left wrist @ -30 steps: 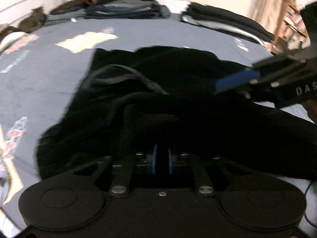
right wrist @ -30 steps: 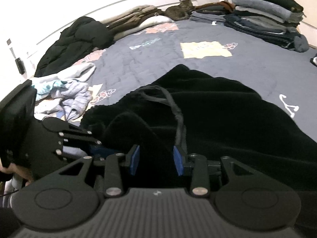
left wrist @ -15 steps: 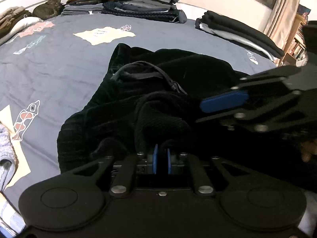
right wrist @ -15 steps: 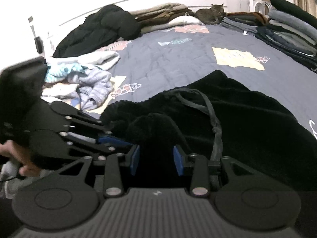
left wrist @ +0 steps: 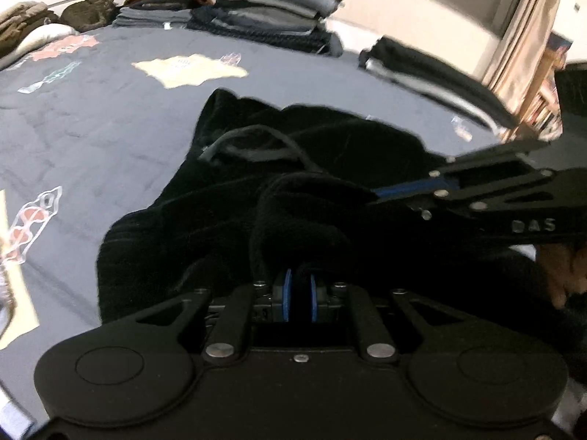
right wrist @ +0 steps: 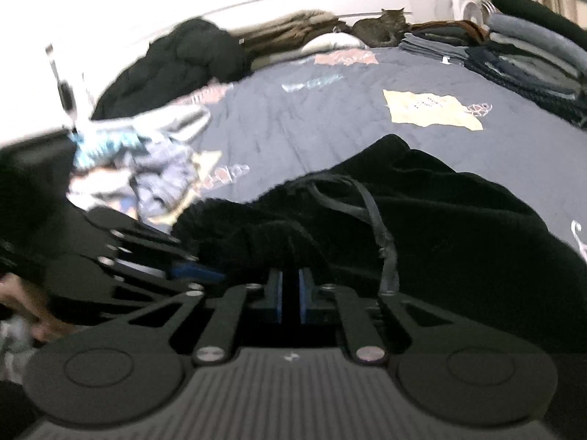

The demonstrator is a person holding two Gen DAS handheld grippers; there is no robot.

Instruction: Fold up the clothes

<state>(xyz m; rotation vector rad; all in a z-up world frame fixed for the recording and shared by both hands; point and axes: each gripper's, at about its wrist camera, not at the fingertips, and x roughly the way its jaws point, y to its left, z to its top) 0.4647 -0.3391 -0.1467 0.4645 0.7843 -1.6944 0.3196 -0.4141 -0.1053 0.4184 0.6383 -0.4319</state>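
A black fleece garment with a grey drawstring lies crumpled on the blue-grey bedspread. My left gripper is shut on a raised fold at its near edge. My right gripper reaches in from the right, and its jaws are closing on the same bunched edge, with black cloth between the blue pads. In the right wrist view the right gripper pinches the garment next to the drawstring. The left gripper sits close by on the left.
Stacks of folded clothes line the far side of the bed, with another folded pile to the right. A cat lies at the back. Unfolded laundry and a black jacket lie on the left. A person's hand holds the right gripper.
The right gripper's blue pads have come together on the black cloth; they stood apart before. The left gripper has kept its grip and rolled a little.
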